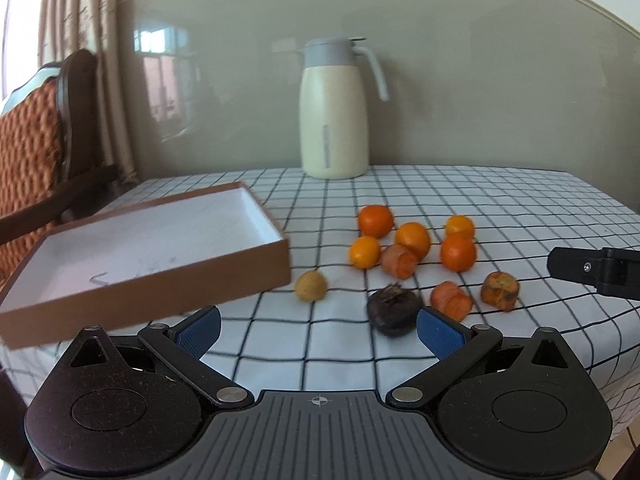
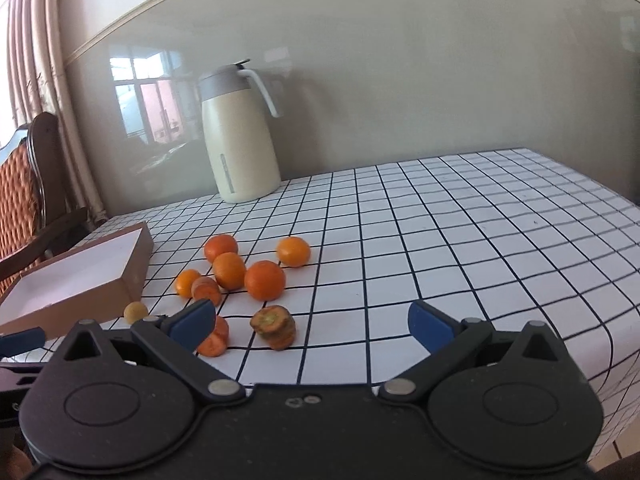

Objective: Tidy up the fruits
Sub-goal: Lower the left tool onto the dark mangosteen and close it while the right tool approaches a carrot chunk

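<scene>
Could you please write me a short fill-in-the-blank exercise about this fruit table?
1. The brown box holds ____ fruit.
2. The number of whole oranges on the checked cloth is ____.
3. Both the left gripper and right gripper are ____.
4. The cream jug stands ____.

Missing words: no; five; open; upright

A glossy grey-beige wall [image 1: 460, 92] stood behind the table [image 2: 480, 220], which was covered by a white cloth with a black grid. The wall reflected a bright window [image 2: 144, 92]. Beige curtains [image 1: 76, 12] hung at the left, with daylight at their edge. Beside them stood a dark wooden chair [image 1: 44, 132] with an orange woven back.
</scene>
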Available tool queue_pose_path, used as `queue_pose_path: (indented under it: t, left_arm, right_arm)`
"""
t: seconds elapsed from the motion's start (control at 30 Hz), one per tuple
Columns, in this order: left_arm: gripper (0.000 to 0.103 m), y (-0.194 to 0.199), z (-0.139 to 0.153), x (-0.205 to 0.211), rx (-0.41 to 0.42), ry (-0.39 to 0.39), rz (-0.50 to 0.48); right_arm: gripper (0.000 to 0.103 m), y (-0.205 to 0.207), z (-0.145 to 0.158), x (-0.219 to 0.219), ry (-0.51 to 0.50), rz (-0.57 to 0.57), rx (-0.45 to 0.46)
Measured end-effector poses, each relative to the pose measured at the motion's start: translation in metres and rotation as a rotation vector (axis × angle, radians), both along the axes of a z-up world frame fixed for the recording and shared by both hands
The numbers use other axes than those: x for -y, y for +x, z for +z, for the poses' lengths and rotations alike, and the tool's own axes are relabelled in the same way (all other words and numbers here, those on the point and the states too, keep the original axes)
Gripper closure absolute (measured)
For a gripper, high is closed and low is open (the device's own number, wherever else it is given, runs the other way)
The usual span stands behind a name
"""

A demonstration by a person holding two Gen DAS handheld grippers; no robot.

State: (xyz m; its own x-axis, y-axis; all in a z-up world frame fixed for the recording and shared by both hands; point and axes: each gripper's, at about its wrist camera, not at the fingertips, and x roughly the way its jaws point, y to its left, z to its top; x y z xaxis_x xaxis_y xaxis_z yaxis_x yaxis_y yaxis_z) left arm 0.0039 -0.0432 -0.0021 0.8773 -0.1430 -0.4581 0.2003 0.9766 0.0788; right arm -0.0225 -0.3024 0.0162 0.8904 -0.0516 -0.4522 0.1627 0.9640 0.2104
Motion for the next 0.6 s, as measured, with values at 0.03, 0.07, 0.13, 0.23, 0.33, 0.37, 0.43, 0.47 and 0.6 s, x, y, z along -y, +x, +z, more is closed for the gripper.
queue_pose_path:
  t: [0.03,0.07,0.13,0.23,0.33,0.37,0.43,0.47,0.6]
  left_arm:
    - [0.000,0.002,0.000,0.004,-0.001,0.000,-0.015]
    - [0.000,0.004,-0.001,0.006,-0.007,-0.002,-0.031]
    - [0.000,0.007,-0.003,0.012,-0.013,-0.002,-0.047]
    - [0.000,0.012,-0.005,0.018,-0.011,0.008,-0.058]
    - [0.000,0.017,-0.005,0.023,-0.008,0.002,-0.071]
    - [0.000,0.019,-0.006,0.025,-0.008,0.002,-0.076]
    - [0.000,0.023,-0.007,0.028,-0.010,0.002,-0.086]
    - [0.000,0.024,-0.008,0.029,-0.007,0.002,-0.090]
    - [0.027,0.030,-0.013,0.034,-0.040,0.000,-0.112]
  right_arm:
    - [0.006,0.000,0.000,0.001,0.005,-0.001,0.000]
    - [0.006,-0.001,0.000,0.002,0.007,-0.003,0.001]
    - [0.006,-0.001,0.001,0.003,0.011,-0.005,0.003]
    - [0.006,0.000,0.001,0.004,0.024,-0.007,0.008]
    - [0.006,-0.002,0.002,0.006,0.031,-0.009,0.013]
    - [0.006,-0.001,0.002,0.006,0.035,-0.008,0.012]
    - [0.006,-0.001,0.002,0.007,0.038,-0.009,0.009]
    - [0.006,-0.001,0.002,0.007,0.038,-0.010,0.008]
    - [0.006,0.002,0.000,0.006,0.022,-0.024,-0.016]
